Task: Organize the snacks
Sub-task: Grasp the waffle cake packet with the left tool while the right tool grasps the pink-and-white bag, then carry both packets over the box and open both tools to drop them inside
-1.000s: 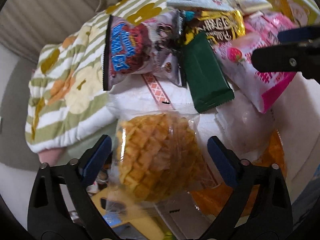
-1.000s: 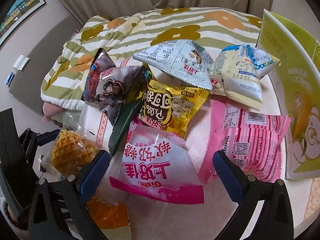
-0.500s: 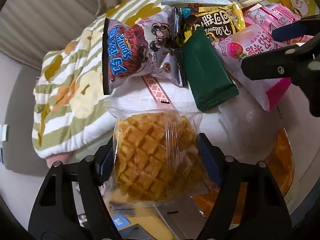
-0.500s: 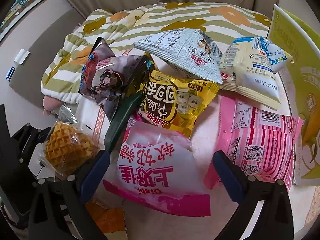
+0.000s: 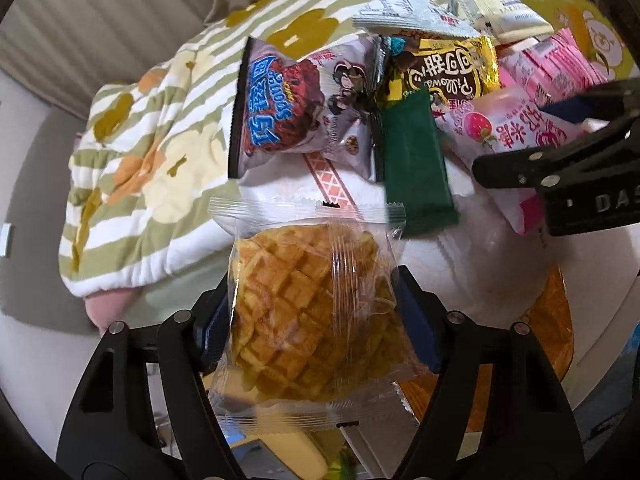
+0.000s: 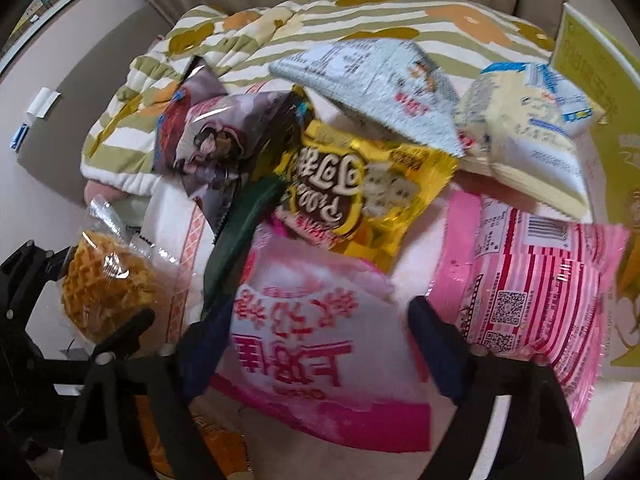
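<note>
A clear packet holding a golden waffle (image 5: 312,312) sits between the blue pads of my left gripper (image 5: 316,320), which is shut on its sides; it also shows at the left of the right wrist view (image 6: 104,284). My right gripper (image 6: 316,344) points down over a puffy pink-and-white bag (image 6: 312,320). Its jaws are closing, and both pads touch the bag's sides. In the left wrist view one of the right gripper's fingers (image 5: 560,160) crosses that bag (image 5: 508,136).
Snacks are piled behind: a yellow packet (image 6: 360,196), a dark green bar (image 6: 240,232), a grey-purple bag (image 6: 216,136), a pale blue packet (image 6: 376,80), a cream packet (image 6: 528,136) and a pink striped bag (image 6: 532,288). A flowered striped quilt (image 6: 360,12) lies beyond, a yellow-green box (image 6: 600,60) at right.
My left jaws closed onto the waffle packet and have held it since. My right gripper sank toward the pink-and-white bag and its wide jaws narrowed onto the bag's sides.
</note>
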A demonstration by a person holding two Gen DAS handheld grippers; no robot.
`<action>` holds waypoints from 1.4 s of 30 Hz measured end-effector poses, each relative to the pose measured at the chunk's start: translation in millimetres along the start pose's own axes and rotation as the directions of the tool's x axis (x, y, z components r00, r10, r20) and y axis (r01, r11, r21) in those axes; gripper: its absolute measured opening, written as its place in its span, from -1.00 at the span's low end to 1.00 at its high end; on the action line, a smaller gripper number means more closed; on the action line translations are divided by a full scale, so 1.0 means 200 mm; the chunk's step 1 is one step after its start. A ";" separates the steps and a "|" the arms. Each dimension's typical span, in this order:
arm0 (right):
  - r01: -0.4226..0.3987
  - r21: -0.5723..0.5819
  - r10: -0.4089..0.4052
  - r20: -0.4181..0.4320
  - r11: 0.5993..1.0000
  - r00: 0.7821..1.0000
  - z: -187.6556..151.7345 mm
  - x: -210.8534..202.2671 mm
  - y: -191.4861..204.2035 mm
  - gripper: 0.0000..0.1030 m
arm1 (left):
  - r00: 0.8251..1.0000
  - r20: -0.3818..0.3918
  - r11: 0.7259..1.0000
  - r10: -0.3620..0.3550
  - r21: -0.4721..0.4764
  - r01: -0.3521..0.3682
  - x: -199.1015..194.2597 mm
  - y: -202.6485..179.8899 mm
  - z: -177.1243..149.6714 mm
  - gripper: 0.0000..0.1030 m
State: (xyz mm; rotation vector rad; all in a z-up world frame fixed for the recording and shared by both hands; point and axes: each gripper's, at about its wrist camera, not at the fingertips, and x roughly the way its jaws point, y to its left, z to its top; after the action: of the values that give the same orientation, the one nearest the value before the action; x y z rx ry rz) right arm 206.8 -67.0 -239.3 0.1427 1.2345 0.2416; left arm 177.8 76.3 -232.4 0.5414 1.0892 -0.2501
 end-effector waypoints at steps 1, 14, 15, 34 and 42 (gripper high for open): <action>0.003 -0.001 -0.003 -0.005 1.000 1.000 0.00 0.00 0.00 0.33 | 1.000 0.001 1.000 0.002 -0.001 -0.002 0.00 0.00 0.00 0.37; 0.017 -0.002 -0.017 0.051 1.000 0.999 -0.02 -0.17 -0.02 0.12 | 0.999 0.053 0.997 -0.012 -0.074 0.016 -0.15 0.10 0.03 0.36; 0.018 -0.002 -0.018 0.059 1.000 0.998 -0.03 -0.19 -0.01 0.12 | 0.998 0.059 0.997 -0.013 -0.080 0.017 -0.17 0.11 0.03 0.36; 0.053 0.062 -0.068 0.279 0.997 0.958 -0.02 -0.78 -0.18 0.12 | 0.968 0.246 0.988 -0.056 -0.127 0.089 -0.54 0.11 0.33 0.36; 0.060 0.064 -0.079 0.358 0.996 0.930 0.05 -1.06 -0.53 0.12 | 0.944 0.323 0.982 -0.073 -0.144 0.125 -0.72 -0.12 0.67 0.36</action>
State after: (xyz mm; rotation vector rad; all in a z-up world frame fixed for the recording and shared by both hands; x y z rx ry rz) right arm 161.4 -224.6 -68.5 0.1791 0.8776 0.1141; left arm 204.4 -25.3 -63.7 0.2865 0.8155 -0.3214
